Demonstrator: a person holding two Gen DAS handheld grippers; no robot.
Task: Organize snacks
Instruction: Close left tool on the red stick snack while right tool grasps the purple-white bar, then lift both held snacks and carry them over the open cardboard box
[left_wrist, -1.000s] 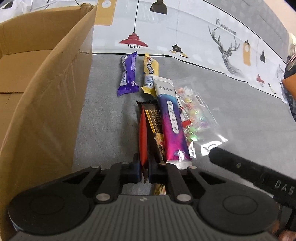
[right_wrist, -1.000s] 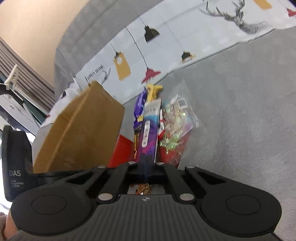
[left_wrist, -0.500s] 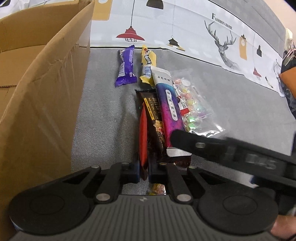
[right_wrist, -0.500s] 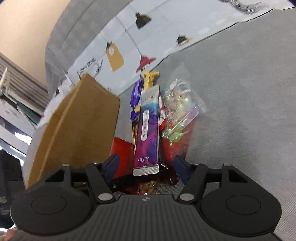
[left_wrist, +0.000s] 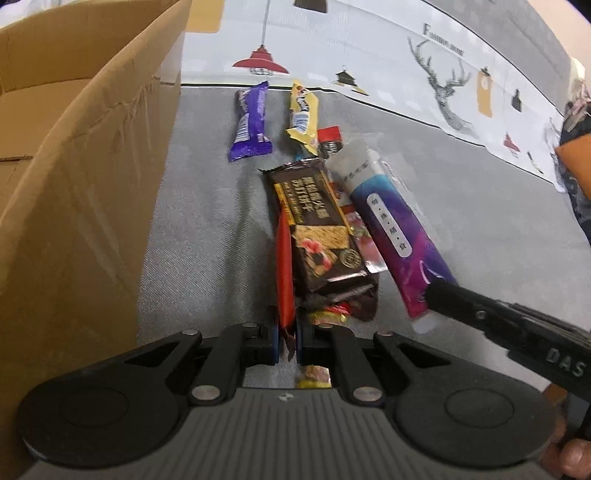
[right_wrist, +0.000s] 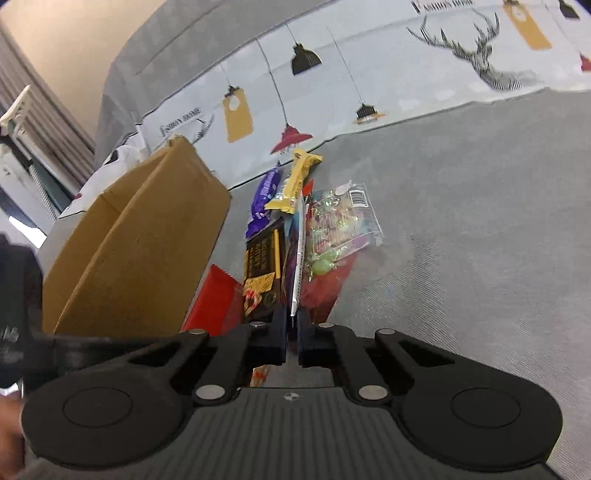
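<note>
Sorting step, pick-up: right hand-held gripper (right_wrist: 291, 332), jaws just closing, pinches purple pouch (left_wrist: 391, 236) by its near end; left hand-held gripper (left_wrist: 287, 341) clamps red packet (left_wrist: 285, 273); box (left_wrist: 92, 177) left of both, presumably next destination.

Left side blocked by tall brown cardboard box (left_wrist: 85, 206). Bare grey cloth (right_wrist: 480, 229) seen right of snack pile (left_wrist: 317, 236); way open there.

Matt brown corrugated cardboard box (left_wrist: 85, 192); glossy purple foil snack tube (left_wrist: 391, 236); shiny dark-brown plastic biscuit wrapper (left_wrist: 317, 225); crinkly clear plastic candy bag (right_wrist: 340, 221); rough grey woven cloth (left_wrist: 207, 251).
</note>
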